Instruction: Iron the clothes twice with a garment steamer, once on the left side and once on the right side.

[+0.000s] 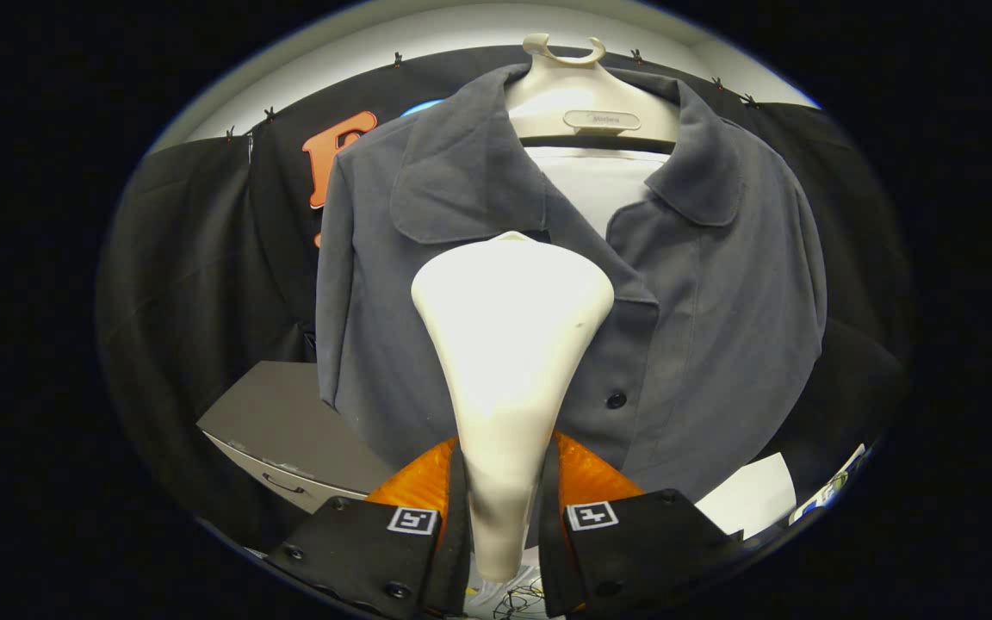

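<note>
Both fingers [460,504] clamp the steamer [509,344], raised against the shirt [703,327].

Steamer head [509,344] hides shirt [703,344] front placket; hanger [586,103] label probably unreadable.

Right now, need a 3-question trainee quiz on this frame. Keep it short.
1. True or false: the gripper is shut on the steamer.
2. The steamer's wide head sits over the grey shirt at: A) hem B) chest below the collar C) sleeve cuff.
3. What does the shirt hang on?

Key:
1. True, both fingers press its handle.
2. B
3. A pale hanger in front of the black cloth wall.
</note>
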Demonstrator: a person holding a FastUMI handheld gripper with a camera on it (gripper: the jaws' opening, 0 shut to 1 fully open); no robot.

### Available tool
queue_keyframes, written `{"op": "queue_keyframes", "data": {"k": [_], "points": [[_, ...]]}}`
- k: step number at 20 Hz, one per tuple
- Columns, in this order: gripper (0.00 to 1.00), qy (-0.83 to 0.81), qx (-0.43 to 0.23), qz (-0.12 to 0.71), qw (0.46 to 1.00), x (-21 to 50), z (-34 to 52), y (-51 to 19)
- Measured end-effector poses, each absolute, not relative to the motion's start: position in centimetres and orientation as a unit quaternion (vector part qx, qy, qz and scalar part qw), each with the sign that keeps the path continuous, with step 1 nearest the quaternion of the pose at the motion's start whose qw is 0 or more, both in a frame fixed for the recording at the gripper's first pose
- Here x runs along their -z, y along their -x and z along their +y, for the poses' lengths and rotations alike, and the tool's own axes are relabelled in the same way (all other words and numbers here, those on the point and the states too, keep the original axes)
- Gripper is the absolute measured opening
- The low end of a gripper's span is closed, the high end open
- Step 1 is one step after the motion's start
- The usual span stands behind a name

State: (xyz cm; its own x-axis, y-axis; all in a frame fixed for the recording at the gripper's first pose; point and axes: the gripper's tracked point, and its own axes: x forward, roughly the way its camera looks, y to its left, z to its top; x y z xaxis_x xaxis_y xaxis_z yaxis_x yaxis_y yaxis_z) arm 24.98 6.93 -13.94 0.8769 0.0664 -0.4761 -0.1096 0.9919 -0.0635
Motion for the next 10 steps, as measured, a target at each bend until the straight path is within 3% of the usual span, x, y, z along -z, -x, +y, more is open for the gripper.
{"op": "queue_keyframes", "data": {"k": [10], "points": [[0.41, 0.052, -0.052, 0.291, 0.954, 19.4, 5.5, -23.3]]}}
